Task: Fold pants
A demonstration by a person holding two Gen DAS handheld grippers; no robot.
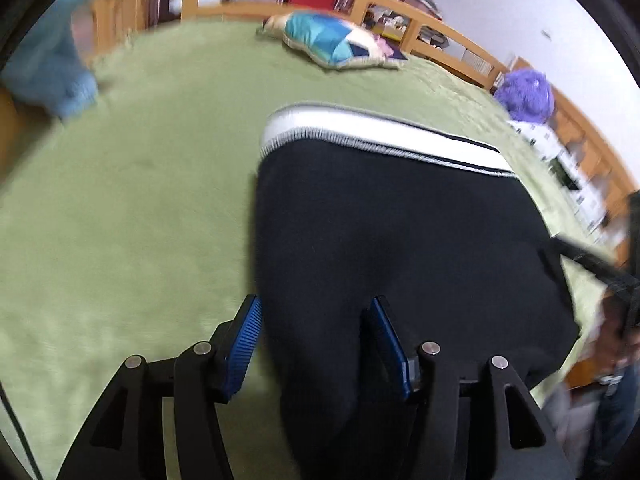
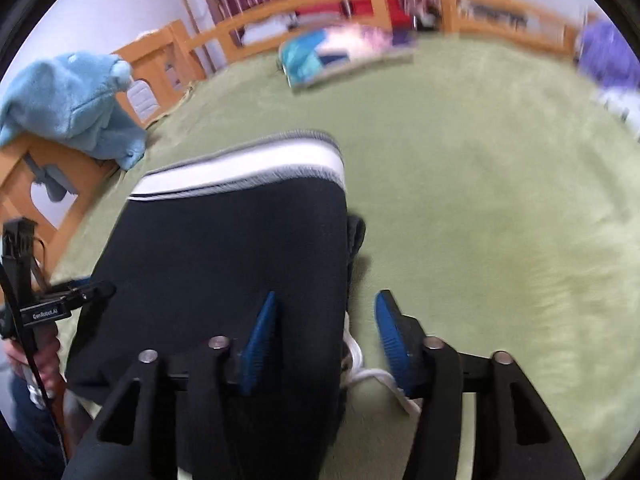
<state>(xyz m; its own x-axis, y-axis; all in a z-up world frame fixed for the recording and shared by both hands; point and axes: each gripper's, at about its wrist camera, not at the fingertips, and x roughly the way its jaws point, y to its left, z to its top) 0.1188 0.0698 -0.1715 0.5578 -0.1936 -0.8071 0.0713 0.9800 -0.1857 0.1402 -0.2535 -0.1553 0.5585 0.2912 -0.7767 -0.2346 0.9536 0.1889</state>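
Black pants (image 1: pixel 400 240) with a white waistband (image 1: pixel 380 132) are seen lying folded on a bed covered by a green blanket (image 1: pixel 120 220), the waistband turned to the far side. The left claw (image 1: pixel 316 344) is held over the near left edge of the pants with its blue pads (image 1: pixel 242 344) apart, the cloth lying between them unpressed. The right claw (image 2: pixel 326 340) is held over the near right edge, its pads (image 2: pixel 260 344) likewise apart, and a white drawstring (image 2: pixel 372 376) is seen between them. No earlier view is given. A blue plush toy (image 2: pixel 76 96) is seen at the far left bed rail, a patchwork pillow (image 1: pixel 340 44) at the far side, and a purple fluffy thing (image 1: pixel 524 94) at the far right.
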